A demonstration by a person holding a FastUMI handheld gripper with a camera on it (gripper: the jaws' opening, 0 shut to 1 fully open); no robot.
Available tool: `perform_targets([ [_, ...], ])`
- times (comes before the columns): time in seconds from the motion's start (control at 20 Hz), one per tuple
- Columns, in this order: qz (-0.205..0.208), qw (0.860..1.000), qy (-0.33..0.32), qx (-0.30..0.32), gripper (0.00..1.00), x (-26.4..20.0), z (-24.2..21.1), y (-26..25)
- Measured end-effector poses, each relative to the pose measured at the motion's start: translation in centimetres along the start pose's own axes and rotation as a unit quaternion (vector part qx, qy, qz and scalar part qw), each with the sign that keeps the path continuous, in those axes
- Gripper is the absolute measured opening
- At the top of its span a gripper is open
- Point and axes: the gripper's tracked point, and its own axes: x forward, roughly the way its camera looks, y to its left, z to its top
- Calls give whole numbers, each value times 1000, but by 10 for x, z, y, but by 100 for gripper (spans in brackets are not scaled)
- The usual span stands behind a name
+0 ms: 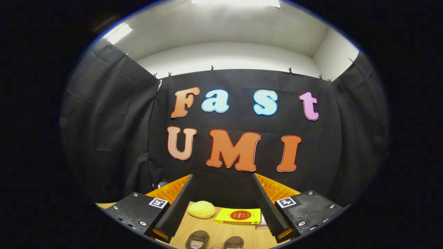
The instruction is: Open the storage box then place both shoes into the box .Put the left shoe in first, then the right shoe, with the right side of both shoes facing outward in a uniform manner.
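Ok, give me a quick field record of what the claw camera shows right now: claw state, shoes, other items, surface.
claw: open, fingers spread wide, holding nothing
shoes: two brown shoes side by side on the table, low between the fingers, partly cut off
yellow round object: on the table beyond the shoes
yellow box: flat, beside the round object
table: light wood

Holding the gripper [221, 200] up with fingers spread wide, gripping nothing. Looking down past them at a wooden table [249, 235], with two brown shoes [198, 239] sitting side by side between the fingers. Further out, showing a yellow sponge-like lump [201, 209] beside a yellow book [238, 216].
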Motion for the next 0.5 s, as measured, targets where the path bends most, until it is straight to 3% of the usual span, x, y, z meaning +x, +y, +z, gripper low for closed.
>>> perform_targets([
  [0.3, 34, 999, 38, 12, 98, 13, -39, 40],
  [0.5, 50, 993, 106, 16, 98, 18, -89, 62],
])
